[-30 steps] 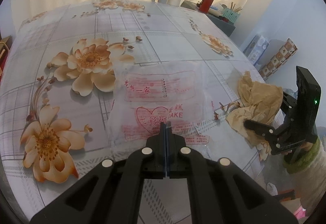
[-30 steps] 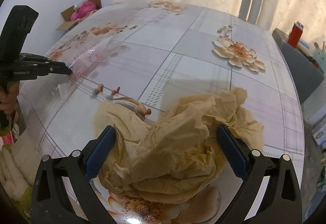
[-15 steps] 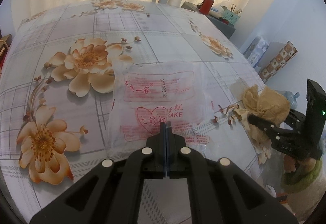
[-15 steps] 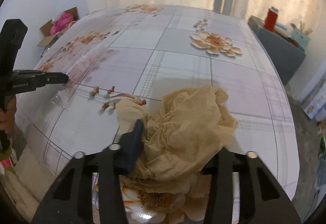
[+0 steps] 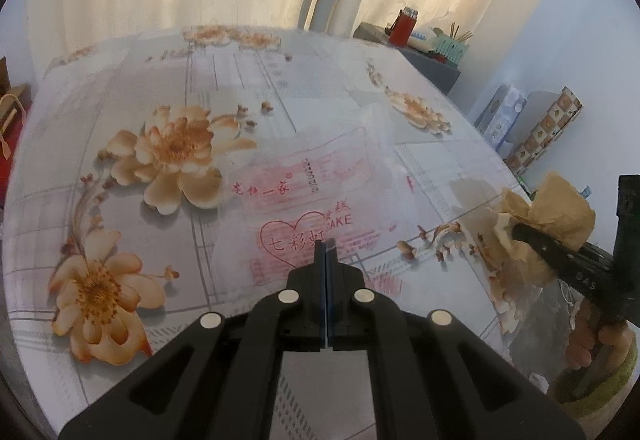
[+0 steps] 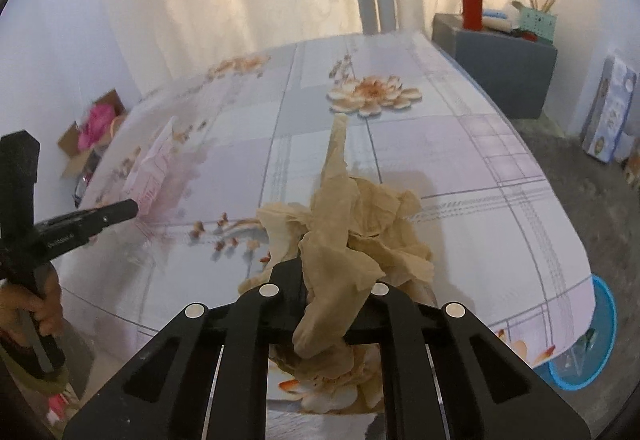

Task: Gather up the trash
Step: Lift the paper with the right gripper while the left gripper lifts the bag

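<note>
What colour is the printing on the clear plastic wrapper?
Red, on the clear plastic wrapper; clearest in the left wrist view.

Wrapper point(image 5: 320, 191) on table point(image 5: 240, 87) — crumpled paper point(image 5: 560, 211) right, near edge.

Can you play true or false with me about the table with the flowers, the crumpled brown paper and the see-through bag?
1. The right gripper is squeezing the crumpled brown paper. True.
2. The left gripper is wide open. False: its jaws are shut, pinching the see-through bag with red print.
3. The see-through bag has a red heart printed on it. True.
4. The tablecloth is plain white. False: it has big orange flowers and grey checks.
5. A blue bin stands on top of the table. False: it sits below the table's edge, on the floor.
</note>
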Action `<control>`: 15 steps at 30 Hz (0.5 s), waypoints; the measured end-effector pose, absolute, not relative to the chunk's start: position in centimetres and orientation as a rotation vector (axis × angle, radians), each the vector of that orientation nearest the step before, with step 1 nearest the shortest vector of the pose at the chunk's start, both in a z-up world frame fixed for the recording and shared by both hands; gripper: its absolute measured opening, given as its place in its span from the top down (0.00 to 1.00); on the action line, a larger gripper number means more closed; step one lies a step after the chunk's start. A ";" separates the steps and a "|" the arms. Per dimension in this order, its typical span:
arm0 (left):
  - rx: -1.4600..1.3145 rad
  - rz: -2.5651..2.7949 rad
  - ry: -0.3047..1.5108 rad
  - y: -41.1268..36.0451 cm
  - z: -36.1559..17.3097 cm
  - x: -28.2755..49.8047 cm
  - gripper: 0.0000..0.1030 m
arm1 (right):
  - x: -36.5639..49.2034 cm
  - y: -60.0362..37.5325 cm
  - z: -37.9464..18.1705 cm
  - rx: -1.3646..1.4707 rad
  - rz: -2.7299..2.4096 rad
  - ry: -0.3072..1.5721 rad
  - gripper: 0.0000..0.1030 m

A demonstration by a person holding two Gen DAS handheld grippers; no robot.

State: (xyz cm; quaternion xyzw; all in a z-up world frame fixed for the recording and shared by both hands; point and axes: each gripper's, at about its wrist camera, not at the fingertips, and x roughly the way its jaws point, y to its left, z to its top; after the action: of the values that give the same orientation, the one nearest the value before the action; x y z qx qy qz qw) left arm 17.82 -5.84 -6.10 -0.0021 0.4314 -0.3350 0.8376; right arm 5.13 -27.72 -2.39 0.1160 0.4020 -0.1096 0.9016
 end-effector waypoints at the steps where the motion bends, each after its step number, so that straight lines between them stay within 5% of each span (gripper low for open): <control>1: -0.005 -0.708 0.905 -5.8 -5.9 17.7 1.00 | 4.8 -27.7 -2.0 0.247 -0.228 0.819 0.90; 15: -0.034 -0.746 0.796 -5.2 -1.3 15.6 1.00 | 2.5 -27.2 0.7 0.279 -0.223 0.733 0.90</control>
State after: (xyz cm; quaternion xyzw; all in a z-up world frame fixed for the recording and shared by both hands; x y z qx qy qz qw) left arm 15.60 -5.17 -1.34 -0.0160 0.3785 -0.3546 0.8548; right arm 2.53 -27.18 0.70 0.1354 0.3564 -0.1083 0.9181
